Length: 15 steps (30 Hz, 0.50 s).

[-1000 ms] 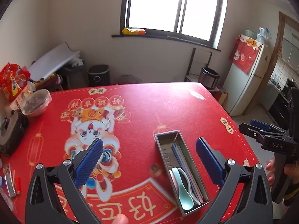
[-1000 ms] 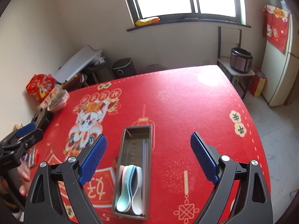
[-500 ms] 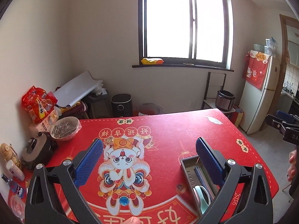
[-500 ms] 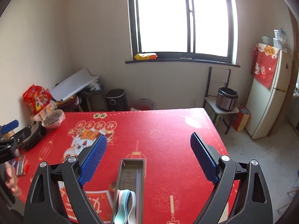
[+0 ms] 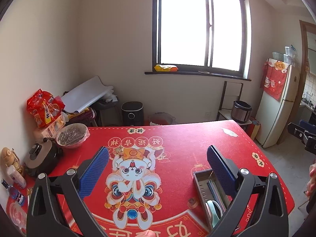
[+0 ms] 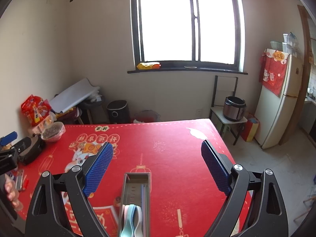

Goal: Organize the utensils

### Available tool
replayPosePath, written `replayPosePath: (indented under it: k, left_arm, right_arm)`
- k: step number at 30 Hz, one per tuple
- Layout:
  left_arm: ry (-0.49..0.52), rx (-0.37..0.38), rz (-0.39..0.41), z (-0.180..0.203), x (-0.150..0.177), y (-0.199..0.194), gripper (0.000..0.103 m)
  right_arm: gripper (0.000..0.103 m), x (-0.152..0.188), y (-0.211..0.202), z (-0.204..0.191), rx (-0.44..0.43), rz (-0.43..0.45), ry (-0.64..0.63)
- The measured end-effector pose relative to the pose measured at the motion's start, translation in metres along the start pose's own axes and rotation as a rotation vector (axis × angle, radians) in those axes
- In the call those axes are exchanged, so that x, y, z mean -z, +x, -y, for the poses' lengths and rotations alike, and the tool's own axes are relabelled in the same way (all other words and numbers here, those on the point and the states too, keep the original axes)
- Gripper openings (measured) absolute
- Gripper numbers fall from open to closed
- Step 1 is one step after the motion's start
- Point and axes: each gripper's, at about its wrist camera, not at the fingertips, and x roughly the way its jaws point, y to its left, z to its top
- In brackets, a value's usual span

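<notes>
Spoons (image 6: 131,217) in metal tray (image 6: 136,179), apparently chopsticks (image 6: 143,195) alongside, both grippers (image 5: 158,169) (image 6: 157,167) agape.

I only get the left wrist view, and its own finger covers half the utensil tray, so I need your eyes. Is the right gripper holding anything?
Observer: No. The right gripper is open and empty, its jaws wide apart.
Operator: Where is the tray relative to it?
Observer: The tray lies lengthwise between its fingers, roughly centred.
Operator: And what is inside?
Observer: Pastel spoons are stacked at the near end, with chopsticks along the right wall. The far end is bare.
</notes>
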Motion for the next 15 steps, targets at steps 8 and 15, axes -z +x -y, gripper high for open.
replayPosePath:
  k: [8,15]
  left_arm:
    - [-0.001,-0.003,-0.009,0.002,-0.002,0.007,0.097]
    - [-0.003,0.002,-0.015,0.004,-0.003,0.013,0.097]
  right_arm:
    - [0.088,-0.001,0.003,0.005,0.016,-0.003,0.018]
    - [0.088,-0.002,0.003,0.009,0.036,0.006,0.025]
